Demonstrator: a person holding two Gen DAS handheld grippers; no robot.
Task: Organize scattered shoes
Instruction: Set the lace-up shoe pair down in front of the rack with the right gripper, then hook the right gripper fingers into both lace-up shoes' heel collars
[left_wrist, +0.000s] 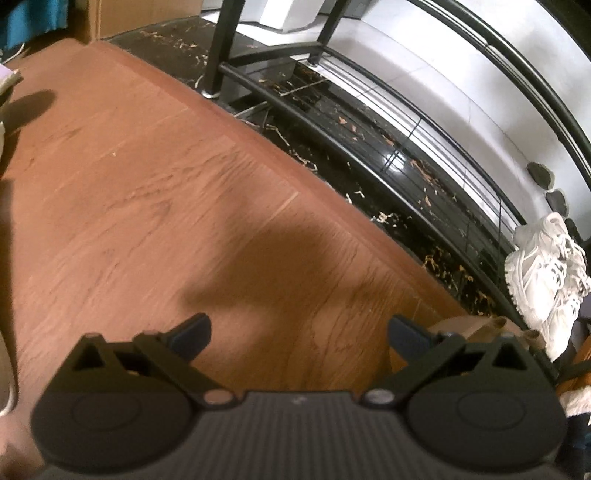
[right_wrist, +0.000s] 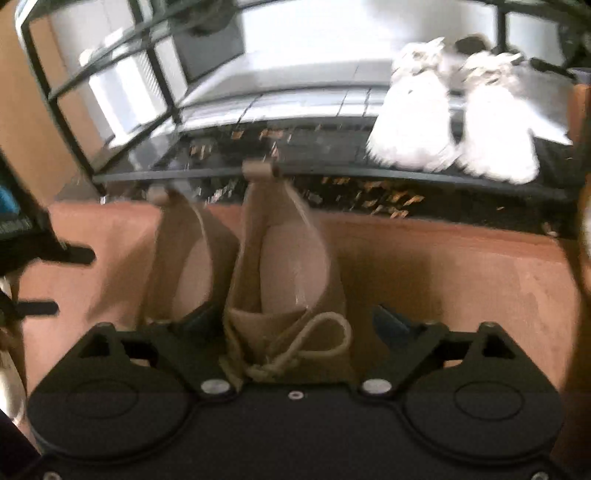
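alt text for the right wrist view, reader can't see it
The right gripper, fingers open, straddles a tan high-heeled shoe on a wooden floor, with its mate beside it. Behind, white sneakers sit on a black wire shoe rack. The image is motion-blurred.

We see a reddish-brown wood floor (left_wrist: 155, 192) w/ visible plank seams, meeting a strip of glossy black stone (left_wrist: 354, 155) flecked w/ gold along its far edge. On that strip stands a black metal rack (left_wrist: 424, 140) w/ wire shelves; its post sits near the strip's left end. Behind it, a white wall (left_wrist: 461, 66). A tan panel (left_wrist: 122, 18) shows top left. Light reflects off the stone.
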